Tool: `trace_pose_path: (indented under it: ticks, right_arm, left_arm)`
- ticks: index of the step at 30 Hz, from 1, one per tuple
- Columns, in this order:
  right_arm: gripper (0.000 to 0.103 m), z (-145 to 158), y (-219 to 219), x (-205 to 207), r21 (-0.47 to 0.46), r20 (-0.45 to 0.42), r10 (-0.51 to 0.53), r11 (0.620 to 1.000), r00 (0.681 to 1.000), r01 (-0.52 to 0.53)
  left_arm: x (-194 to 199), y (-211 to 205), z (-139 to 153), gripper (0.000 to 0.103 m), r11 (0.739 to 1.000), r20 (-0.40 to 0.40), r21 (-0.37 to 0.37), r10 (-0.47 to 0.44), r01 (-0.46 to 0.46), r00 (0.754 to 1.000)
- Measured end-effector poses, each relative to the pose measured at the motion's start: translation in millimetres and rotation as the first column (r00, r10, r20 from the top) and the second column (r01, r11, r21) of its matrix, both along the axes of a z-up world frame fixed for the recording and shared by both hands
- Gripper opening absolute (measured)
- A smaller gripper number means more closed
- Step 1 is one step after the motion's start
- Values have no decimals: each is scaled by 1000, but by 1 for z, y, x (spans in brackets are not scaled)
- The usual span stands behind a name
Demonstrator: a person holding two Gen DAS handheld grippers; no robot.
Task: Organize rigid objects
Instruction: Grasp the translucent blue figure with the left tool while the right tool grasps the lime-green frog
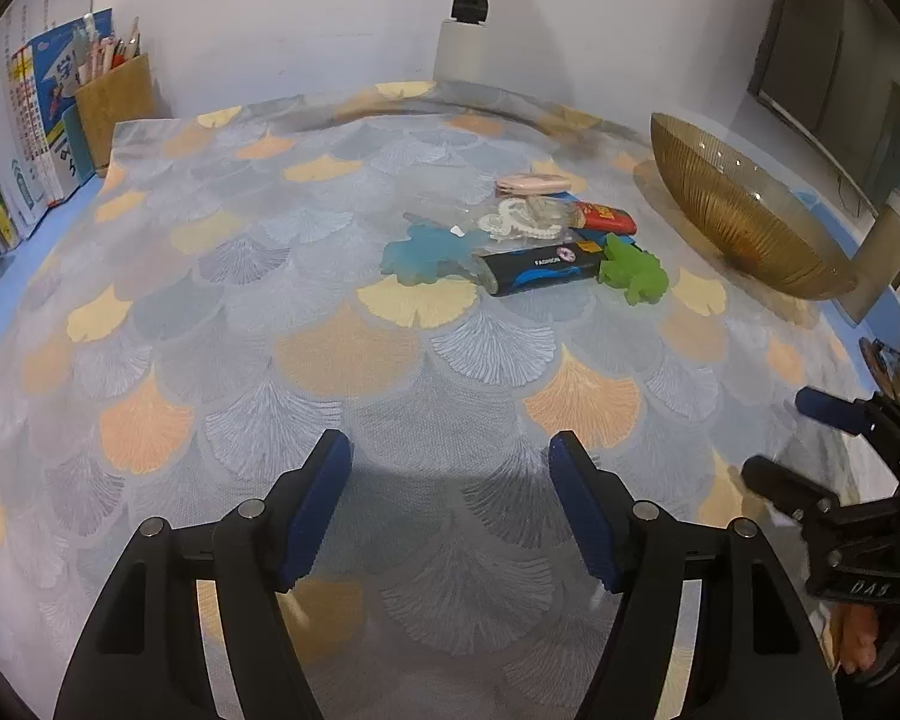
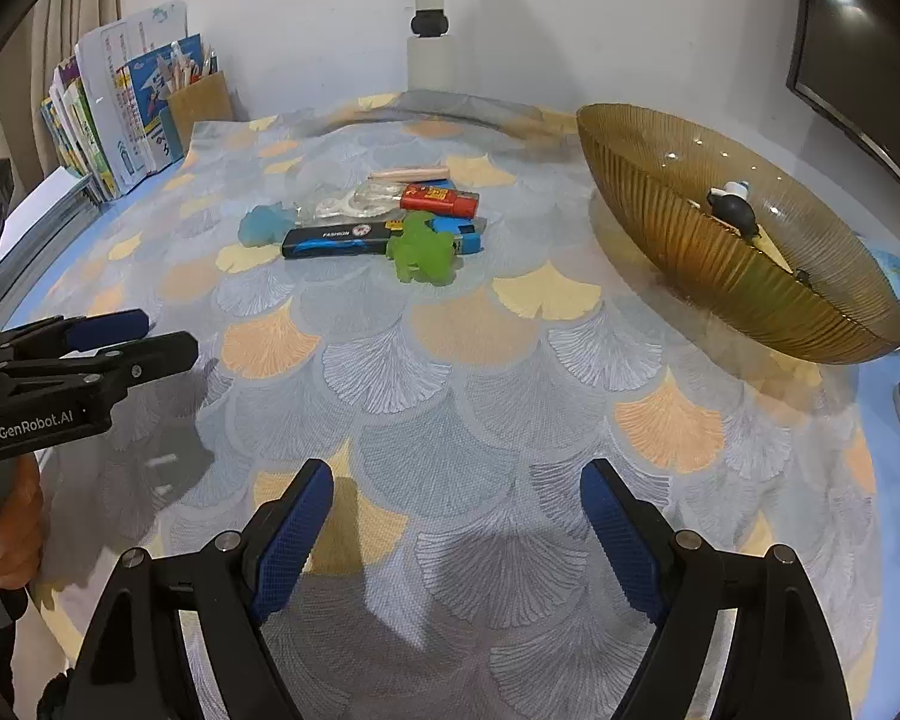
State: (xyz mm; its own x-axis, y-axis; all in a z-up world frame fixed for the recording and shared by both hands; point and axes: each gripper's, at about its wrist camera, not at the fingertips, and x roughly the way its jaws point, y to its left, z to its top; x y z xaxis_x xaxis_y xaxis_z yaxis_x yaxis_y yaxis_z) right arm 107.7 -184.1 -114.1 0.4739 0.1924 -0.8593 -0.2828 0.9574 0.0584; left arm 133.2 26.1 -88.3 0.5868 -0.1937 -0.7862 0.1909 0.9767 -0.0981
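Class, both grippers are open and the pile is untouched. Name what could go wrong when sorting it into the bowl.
The green toy leans on the black-and-blue case, so lifting either may drag its neighbours. The amber bowl is glassy, shallow and already holds a small figure; a dropped item might knock it or bounce out.

A white wall (image 2: 306,18) backs the table's ginkgo-leaf cloth (image 2: 462,372) (a dark monitor (image 2: 864,54) stands right).

Wide bare tablecloth (image 2: 450,396) stretches in front of the toy pile (image 2: 378,228), so the near approach lies open. Right of the pile, past a strip of bare cloth, the amber bowl (image 2: 720,258) blocks that side. Far left of the pile, books (image 2: 108,120) and a pencil holder (image 2: 201,102) line the wall.
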Motion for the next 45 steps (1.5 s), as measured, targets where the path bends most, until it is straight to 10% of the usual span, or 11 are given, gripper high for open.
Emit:
trace_pose_path:
  ticks: [8,13,24,26,29,45]
  right_arm:
    - [83,30,6,28,55,-130,-5,998,991,12]
    - [77,40,27,63,98,-115,19,995,993,-8]
    - [56,-3,47,123,53,-110,6,999,994,0]
    - [50,-10,46,128,75,-114,12,997,993,-3]
    - [39,-16,45,128,91,-112,2,996,994,8]
    - [32,43,-14,33,184,-33,-46,982,998,52]
  left_arm:
    - [34,12,46,67,990,80,112,-97,87,992]
    - [70,9,26,66,973,36,185,-145,136,989]
    - [114,-2,4,65,963,-27,88,-255,256,967]
    - [115,-4,2,52,960,-32,63,-270,272,962]
    - [111,-8,2,35,953,-23,51,-299,299,954]
    - [4,-16,44,35,957,84,-46,-283,288,955]
